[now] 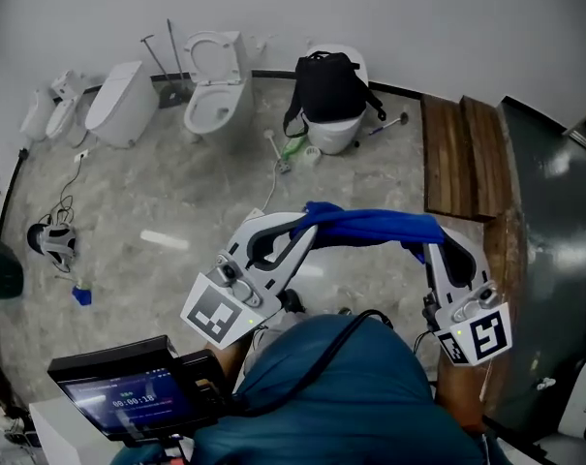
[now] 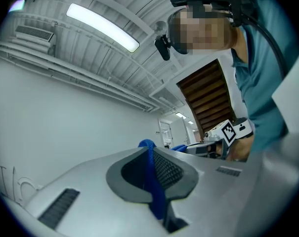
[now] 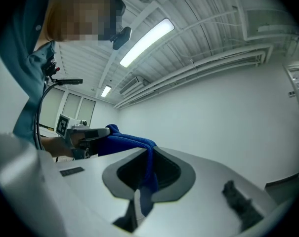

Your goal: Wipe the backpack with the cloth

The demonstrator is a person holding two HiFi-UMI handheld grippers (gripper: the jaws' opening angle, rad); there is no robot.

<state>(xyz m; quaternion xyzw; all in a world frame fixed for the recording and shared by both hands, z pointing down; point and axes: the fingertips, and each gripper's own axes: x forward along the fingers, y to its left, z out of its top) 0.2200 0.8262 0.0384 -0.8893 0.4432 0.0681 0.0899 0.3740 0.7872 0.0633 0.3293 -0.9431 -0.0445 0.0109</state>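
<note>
Mottled stone floor (image 1: 157, 211), black backpack (image 1: 328, 87) atop white toilet (image 1: 336, 136), left gripper (image 1: 302, 223) and right gripper (image 1: 436, 245) fingers clenched on blue cloth (image 1: 370, 223).

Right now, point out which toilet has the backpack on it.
The rightmost toilet, nearest the wooden boards: the black backpack sits on top of it. The middle toilet has its lid raised, the left toilet is shut; both are bare.

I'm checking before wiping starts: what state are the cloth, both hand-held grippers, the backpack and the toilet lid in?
Left hand-held gripper: shut on the cloth.
Right hand-held gripper: shut on the cloth.
Cloth: stretched between the two, in the air.
Backpack: upright, untouched, well away from the cloth.
Toilet lid: raised.
</note>
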